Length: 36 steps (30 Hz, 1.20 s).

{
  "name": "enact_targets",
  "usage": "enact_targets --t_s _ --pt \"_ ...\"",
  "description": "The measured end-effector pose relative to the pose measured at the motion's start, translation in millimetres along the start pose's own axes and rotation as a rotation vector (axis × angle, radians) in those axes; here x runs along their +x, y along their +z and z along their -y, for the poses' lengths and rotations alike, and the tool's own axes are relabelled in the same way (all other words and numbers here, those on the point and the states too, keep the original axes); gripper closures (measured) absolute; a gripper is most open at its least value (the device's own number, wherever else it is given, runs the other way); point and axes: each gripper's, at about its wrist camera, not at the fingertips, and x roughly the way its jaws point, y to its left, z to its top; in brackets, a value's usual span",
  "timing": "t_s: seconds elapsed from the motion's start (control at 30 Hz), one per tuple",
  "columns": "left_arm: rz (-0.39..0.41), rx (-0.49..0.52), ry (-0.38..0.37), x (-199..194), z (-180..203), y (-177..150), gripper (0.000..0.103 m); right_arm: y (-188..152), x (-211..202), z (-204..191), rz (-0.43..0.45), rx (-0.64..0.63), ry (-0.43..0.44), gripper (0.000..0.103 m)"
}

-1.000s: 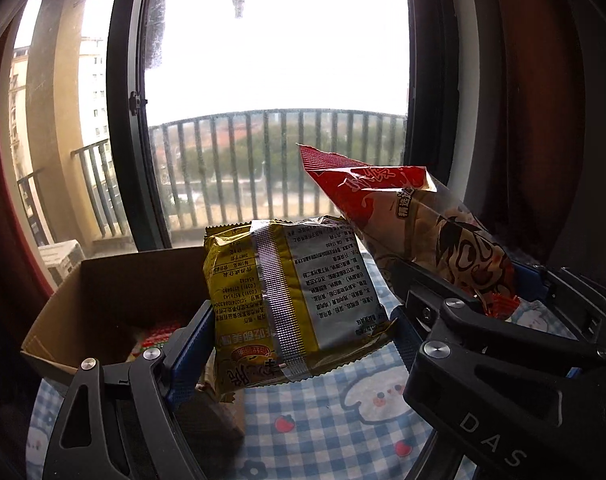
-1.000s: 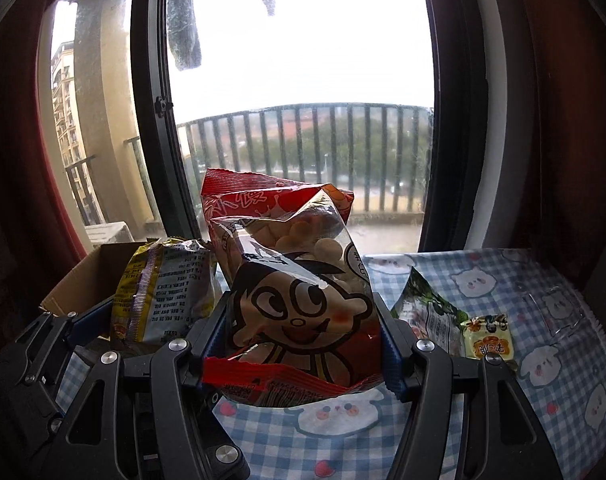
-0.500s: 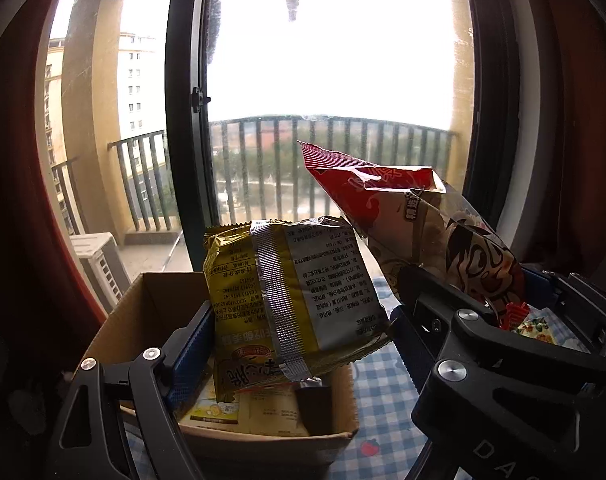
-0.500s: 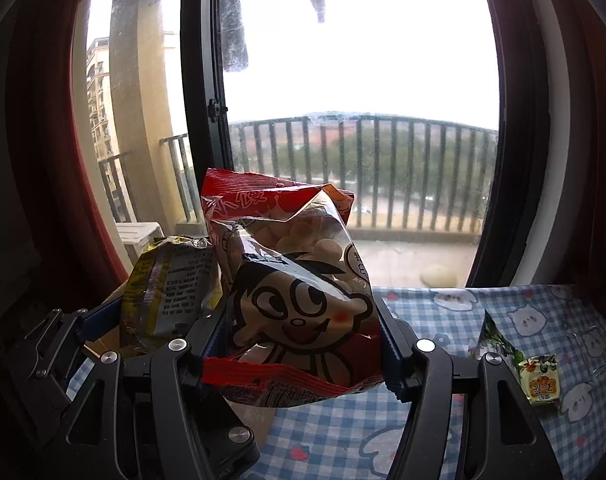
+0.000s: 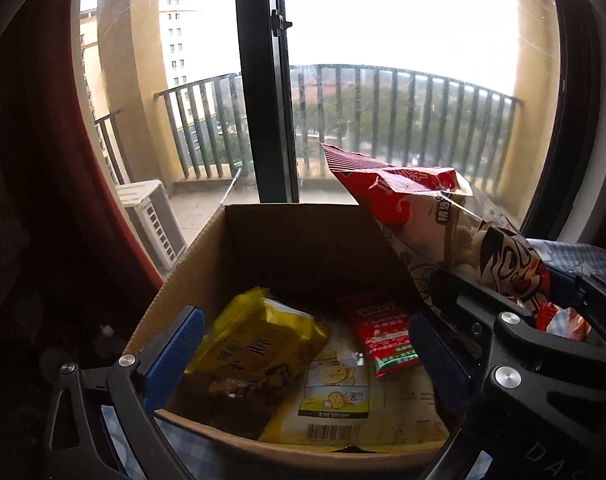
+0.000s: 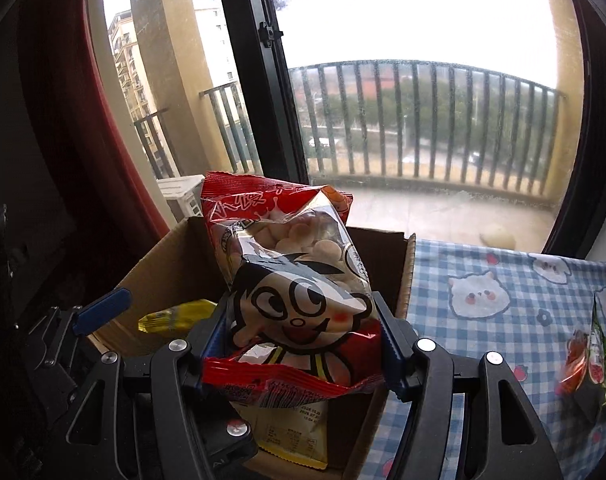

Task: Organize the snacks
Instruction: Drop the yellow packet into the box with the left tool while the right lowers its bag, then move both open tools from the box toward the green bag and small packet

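An open cardboard box (image 5: 287, 240) stands at the table's left end, also in the right wrist view (image 6: 171, 276). My left gripper (image 5: 303, 356) is open and empty above the box. A yellow snack packet (image 5: 259, 348) lies inside the box below it, next to a small red packet (image 5: 387, 336) and a pale yellow packet (image 5: 339, 396). My right gripper (image 6: 299, 344) is shut on a red cartoon-face bag of puffed balls (image 6: 299, 304), held upright over the box's right side. The bag shows in the left wrist view (image 5: 435, 224) too.
The table has a blue checked cloth with cat faces (image 6: 503, 308). More snack packets (image 6: 595, 364) lie on it at the right edge. A window with a dark frame (image 5: 267, 92) and a balcony railing are right behind the box. A red curtain (image 5: 63, 160) hangs at the left.
My left gripper has opened and the yellow packet has dropped from it into the box. Both grippers have moved left over the box, the right one still holding the red bag.
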Motion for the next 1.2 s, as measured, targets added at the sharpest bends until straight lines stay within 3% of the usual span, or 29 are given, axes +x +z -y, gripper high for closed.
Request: enact_targets --t_s 0.07,0.27,0.33,0.4,0.7,1.2 --pt "-0.029 0.008 0.006 4.0 -3.3 -0.1 0.001 0.8 2.1 -8.9 0.013 -0.043 -0.012 0.035" --pt "-0.028 0.012 0.009 -14.8 -5.8 -8.8 0.000 0.9 9.4 -17.7 -0.028 -0.021 0.095 0.033" --pt "-0.021 0.011 -0.001 -20.9 -8.3 -11.0 0.000 0.6 9.9 -17.4 -0.020 -0.012 0.095 0.015" --pt "-0.014 0.011 -0.001 -26.3 -8.6 -12.6 0.000 1.0 5.3 -14.0 -0.008 0.019 0.089 0.005" --pt "0.048 -0.007 -0.063 -50.3 3.1 -8.9 0.000 -4.4 -32.7 -8.6 0.039 -0.005 0.046 0.004" --pt "0.114 0.064 -0.221 -94.2 85.3 -22.4 0.000 -31.9 -118.6 42.8 0.100 0.010 -0.115 0.003"
